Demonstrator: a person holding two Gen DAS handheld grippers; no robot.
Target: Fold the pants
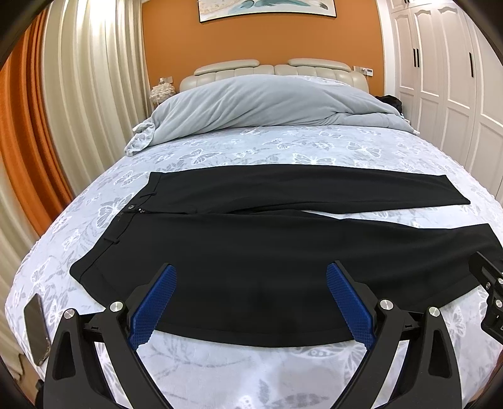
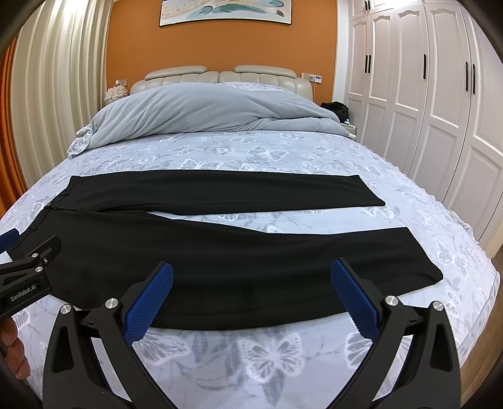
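Orange wall [image 1: 261, 41] and a framed picture [image 1: 267, 8] back the bed [image 1: 220, 151], whose butterfly-print sheet carries everything. At the far left edge of the sheet lies a dark phone [image 1: 37, 330], well apart from my work. Behind, a grey duvet [image 1: 261, 103] is heaped against the padded headboard [image 1: 273, 70], and white wardrobe doors [image 2: 424, 103] fill the right side. Black pants [image 1: 251, 251] lie flat across the sheet, waistband to the left, both legs stretching right with a strip of sheet between them. My left gripper [image 1: 248, 302] hovers over the near leg's upper part, fingers spread wide, holding nothing. My right gripper [image 2: 251, 302] hovers beside it toward the hem, fingers equally wide apart and empty.
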